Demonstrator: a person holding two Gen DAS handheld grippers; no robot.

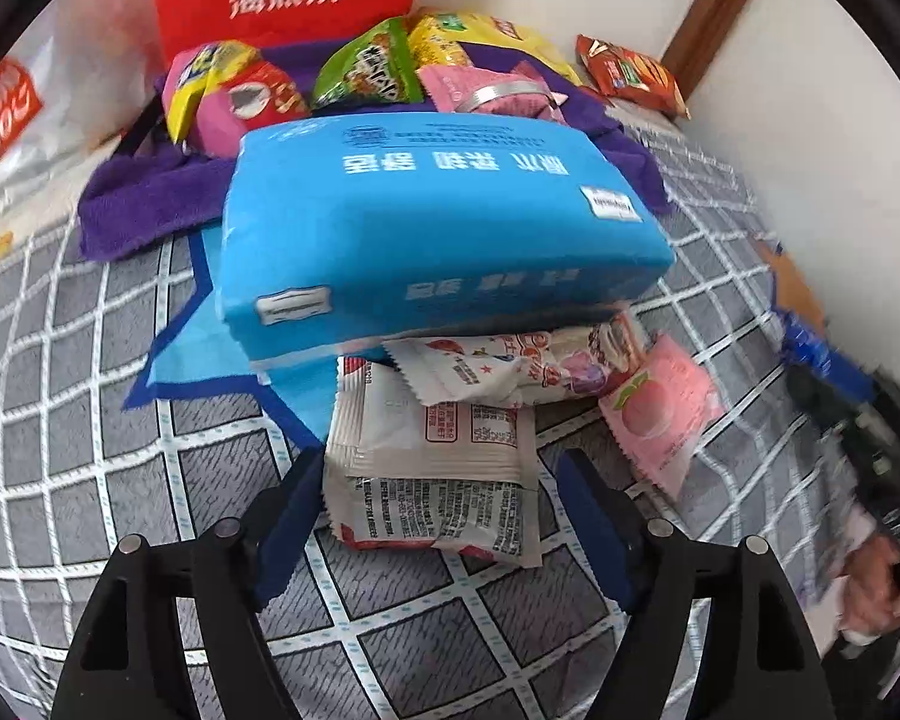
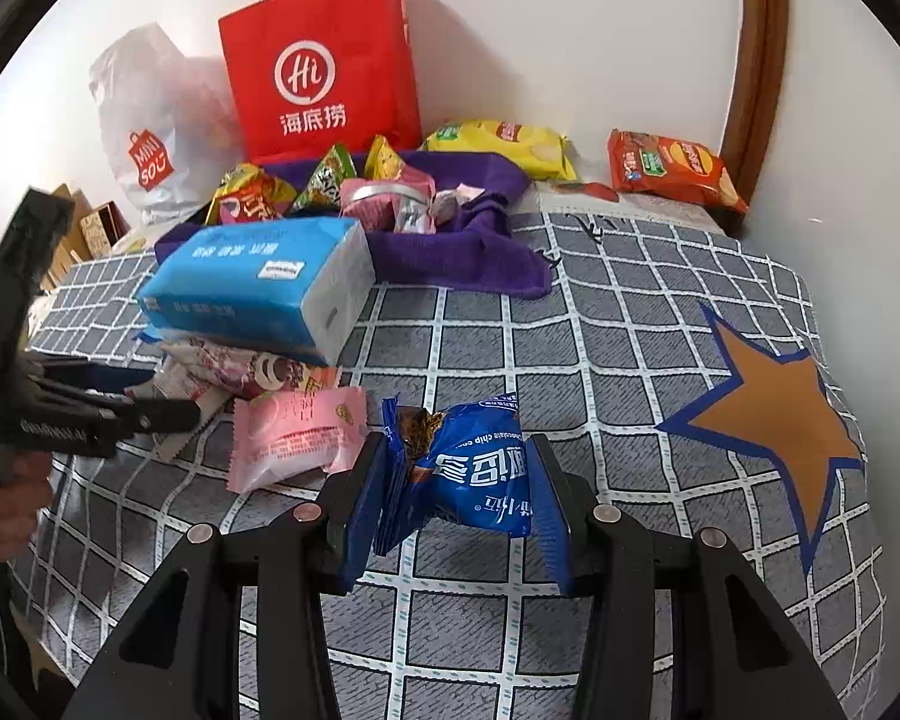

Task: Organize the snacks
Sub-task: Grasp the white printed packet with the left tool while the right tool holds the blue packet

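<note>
Right claw (image 2: pixel 457 501) clenched on blue cookie packet (image 2: pixel 474 474) at lower centre, left claw (image 1: pixel 438 516) released, straddling white packet (image 1: pixel 432 480) below blue tissue pack (image 1: pixel 438 228).

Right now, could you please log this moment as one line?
right gripper: shut on blue cookie packet | left gripper: open over white packet

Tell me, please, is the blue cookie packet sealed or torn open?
Torn open: the blue cookie packet gapes at its top corner, showing cookie inside.
</note>
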